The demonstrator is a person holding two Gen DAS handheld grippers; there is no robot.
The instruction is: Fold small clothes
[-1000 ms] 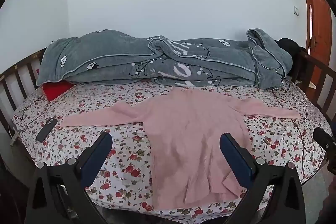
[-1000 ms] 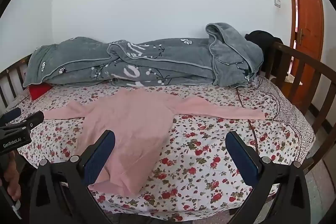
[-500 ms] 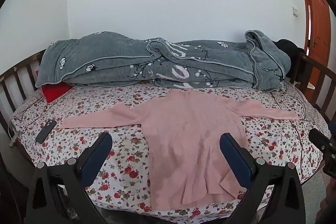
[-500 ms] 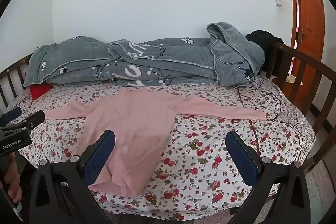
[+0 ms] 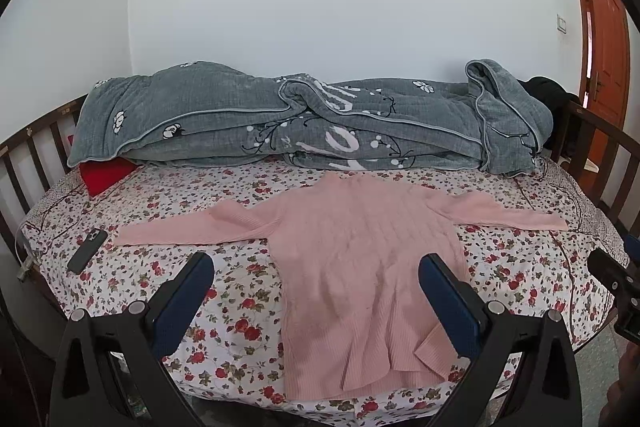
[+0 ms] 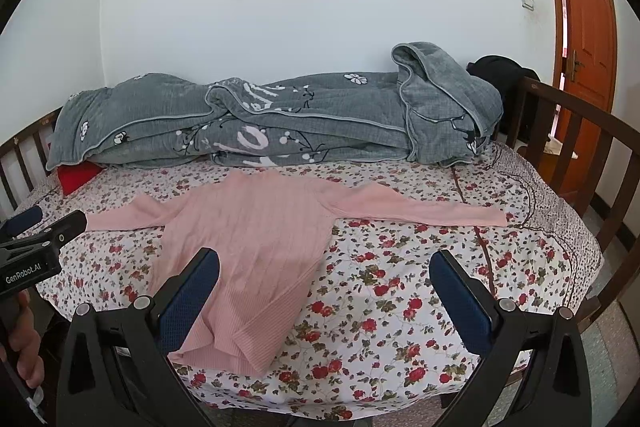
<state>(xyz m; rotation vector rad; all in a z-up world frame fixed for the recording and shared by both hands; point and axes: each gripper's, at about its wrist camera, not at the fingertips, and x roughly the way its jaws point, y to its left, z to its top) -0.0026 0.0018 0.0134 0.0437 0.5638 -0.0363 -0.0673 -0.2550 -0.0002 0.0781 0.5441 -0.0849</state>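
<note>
The pink sweater (image 5: 360,259) lies flat on the floral bed (image 5: 240,307), sleeves spread, hem at the near edge. Behind it a grey quilt (image 5: 304,123) runs along the wall, over a red cushion (image 5: 104,175). A phone (image 5: 86,251) lies near the left sleeve. The left gripper (image 5: 316,283) and the right gripper (image 6: 324,279) hover above the near edge, fingers wide apart, empty.
</note>
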